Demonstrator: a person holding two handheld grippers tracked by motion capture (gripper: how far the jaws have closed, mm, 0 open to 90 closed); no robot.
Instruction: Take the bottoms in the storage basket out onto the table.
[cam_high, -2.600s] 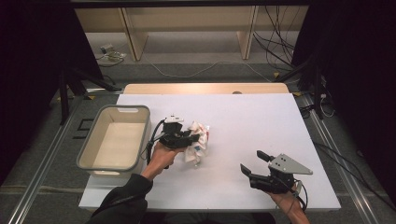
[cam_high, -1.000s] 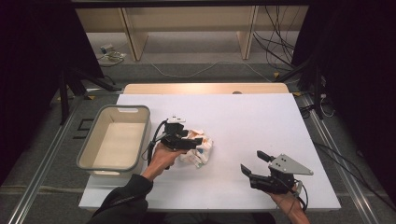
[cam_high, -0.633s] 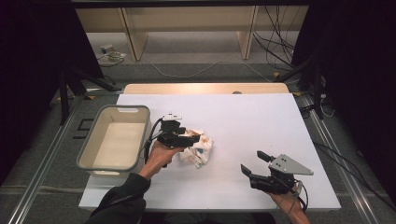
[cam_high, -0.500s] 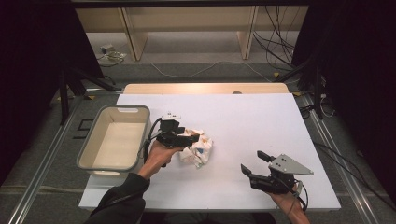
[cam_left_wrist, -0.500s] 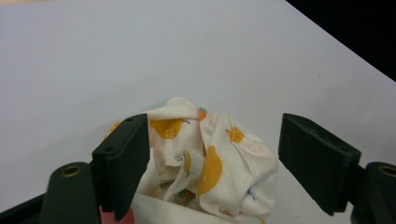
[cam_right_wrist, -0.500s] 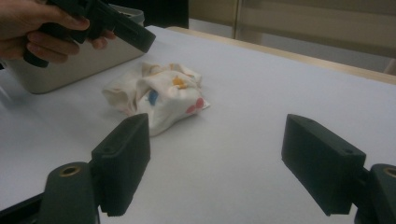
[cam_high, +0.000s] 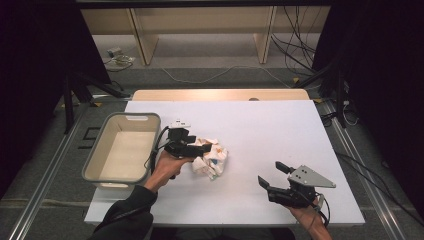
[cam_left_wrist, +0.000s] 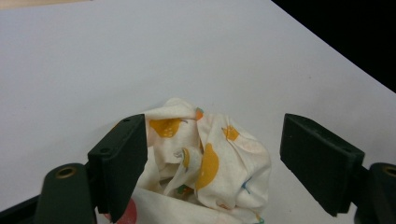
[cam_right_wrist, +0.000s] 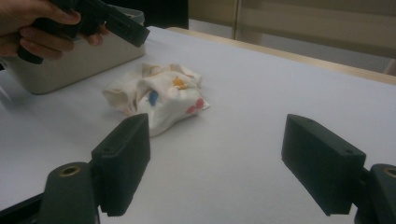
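white crumpled cloth (cam_high: 211, 159) with orange, blue and red prints lies on the white table (cam_high: 260, 125), just right of the grey bin (cam_high: 122, 150). your left tongs (cam_high: 200, 148) hover over the cloth's near-left edge, jaws spread wide; in the left gripper view the cloth (cam_left_wrist: 205, 163) sits between and below them, its edge hidden behind the left jaw, so you cannot tell if it touches. your right tongs (cam_high: 272, 175) rest well apart near the table's front right, jaws released and empty, pointing toward the cloth (cam_right_wrist: 159, 95).
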